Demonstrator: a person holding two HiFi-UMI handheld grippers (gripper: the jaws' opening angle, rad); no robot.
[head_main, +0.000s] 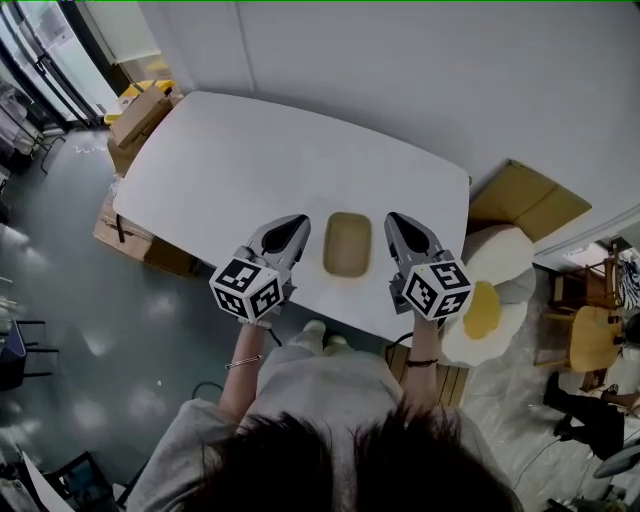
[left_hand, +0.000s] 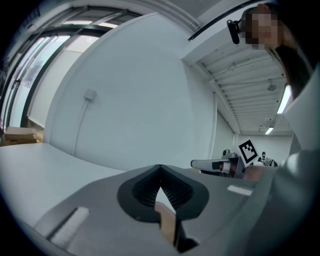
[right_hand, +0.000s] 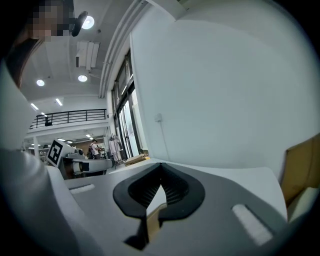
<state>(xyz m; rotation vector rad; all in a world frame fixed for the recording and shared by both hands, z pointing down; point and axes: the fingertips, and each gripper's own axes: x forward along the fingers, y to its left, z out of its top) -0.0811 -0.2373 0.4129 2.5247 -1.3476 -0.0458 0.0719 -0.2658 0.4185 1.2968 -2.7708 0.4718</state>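
The left gripper (head_main: 299, 222) and right gripper (head_main: 393, 219) flank a tan tray (head_main: 347, 244) on the white table (head_main: 250, 160). Both claws are closed, gripping nothing.

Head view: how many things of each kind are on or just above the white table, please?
Claws: 2 (left claw, right claw)
Tan tray: 1
Total: 3 things at the white table

The table (head_main: 230, 160) is smooth, matt white. The tray (head_main: 347, 243) looks matt tan, and the floor (head_main: 70, 300) shines glossy.
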